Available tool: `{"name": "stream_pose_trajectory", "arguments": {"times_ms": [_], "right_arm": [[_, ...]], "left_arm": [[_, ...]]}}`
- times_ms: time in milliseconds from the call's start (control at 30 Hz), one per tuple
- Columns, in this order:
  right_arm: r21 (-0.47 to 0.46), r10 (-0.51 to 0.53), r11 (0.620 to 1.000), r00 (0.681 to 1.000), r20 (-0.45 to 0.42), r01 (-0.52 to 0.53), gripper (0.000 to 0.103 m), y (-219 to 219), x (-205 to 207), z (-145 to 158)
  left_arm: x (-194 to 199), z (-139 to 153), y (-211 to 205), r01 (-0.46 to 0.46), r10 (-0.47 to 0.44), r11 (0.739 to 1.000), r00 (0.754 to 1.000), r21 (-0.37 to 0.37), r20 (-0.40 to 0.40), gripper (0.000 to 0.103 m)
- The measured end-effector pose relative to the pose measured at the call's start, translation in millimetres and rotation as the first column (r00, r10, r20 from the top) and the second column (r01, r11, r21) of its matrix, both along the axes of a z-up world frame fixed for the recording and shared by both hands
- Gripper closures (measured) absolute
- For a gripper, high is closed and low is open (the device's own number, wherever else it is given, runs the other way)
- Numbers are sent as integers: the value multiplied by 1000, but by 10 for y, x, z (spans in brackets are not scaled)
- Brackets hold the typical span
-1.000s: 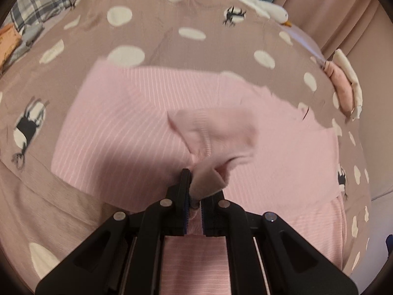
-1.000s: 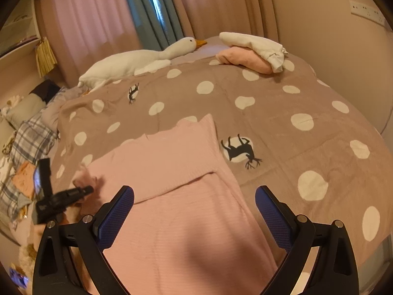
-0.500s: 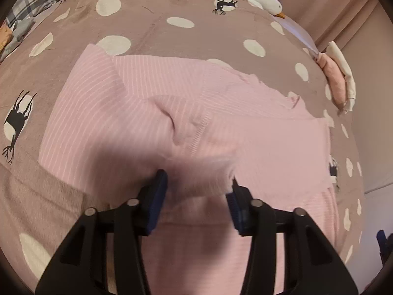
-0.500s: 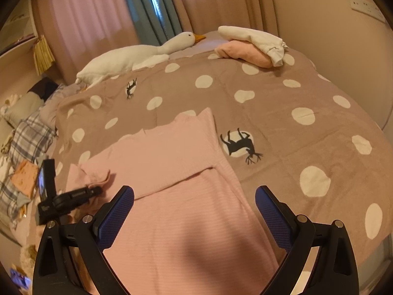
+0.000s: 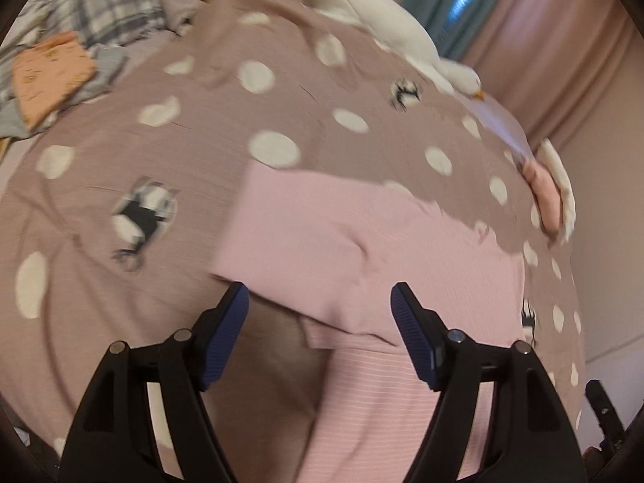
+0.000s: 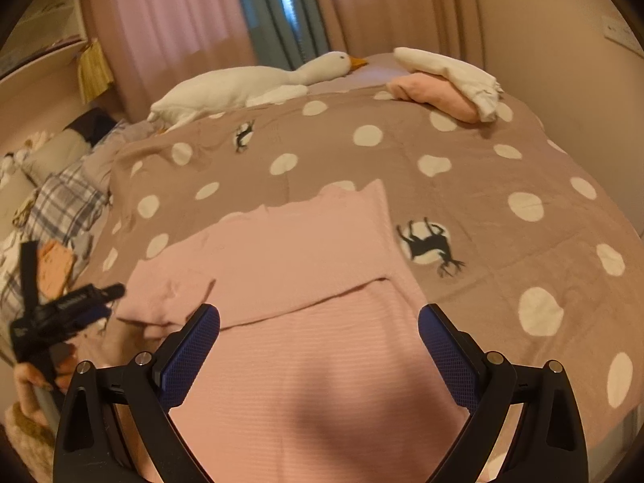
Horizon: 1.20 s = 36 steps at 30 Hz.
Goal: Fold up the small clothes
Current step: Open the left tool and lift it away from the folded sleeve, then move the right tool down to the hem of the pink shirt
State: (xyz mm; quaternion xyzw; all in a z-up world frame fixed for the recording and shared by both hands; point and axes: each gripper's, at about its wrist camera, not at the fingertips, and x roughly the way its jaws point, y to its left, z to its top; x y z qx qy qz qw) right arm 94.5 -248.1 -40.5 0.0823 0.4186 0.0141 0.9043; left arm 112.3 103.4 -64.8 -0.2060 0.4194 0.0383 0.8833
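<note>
Spread over a bed, a brown blanket with white spots [image 6: 463, 201] holds a pink ribbed knit garment [image 6: 306, 265], partly folded. Left gripper [image 5: 318, 314] is opening, empty, just above the folded sleeve. Right gripper [image 6: 318, 334] hangs wide, empty. Best next: pinch the lower hem at both corners and fold evenly.

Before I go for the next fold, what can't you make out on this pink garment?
- Pink garment, near hem: cut off by the bottom edge and gripper frames in both wrist views.
- Folded-in sleeve, left wrist view: motion blur hides its creases and edge.
- Left gripper, right wrist view: blurred, jaws unreadable there.
- Layers beneath the folded top: covered by the fabric itself.
</note>
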Motion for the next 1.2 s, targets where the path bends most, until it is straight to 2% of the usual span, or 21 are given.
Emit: {"name": "stream_pose_trajectory", "arguments": {"times_ms": [167,300,533,633,767,967,1033,1133,1200], "right_arm": [[-25,60,998,998,0,-60,5,199,74,27],[-29,130,991,991,19,-130,5,380,121,100],[-27,252,967,968,15,-252,5,797,306,89],[-1,286,958,958,-23,-287,5,966,433,11],[88,354,934,932,-80,-347,5,1193,620,-133],[176,368,924,914,-172,-339,5,1459,902,-398],[159,359,930,911,-206,-331,13,1535,988,-503],[90,328,945,908,-261,-315,15,1647,1127,-686],[47,306,951,900,-310,-307,23,1740,1262,-853]], "left_arm": [[-223,64,393,-123,123,991,992,47,8,27],[-425,43,723,-210,210,977,978,26,3,27],[-620,-6,957,-271,271,963,963,17,-12,27],[-672,-38,1002,-280,280,960,960,19,-21,27],[-698,-80,1032,-284,285,959,958,25,-35,27],[-717,-102,1018,-269,270,962,962,35,-37,27],[-727,-111,1016,-267,269,963,962,41,-39,27],[-733,-149,1019,-262,264,964,963,33,-49,27],[-736,-183,1023,-264,265,964,962,24,-60,27]]}}
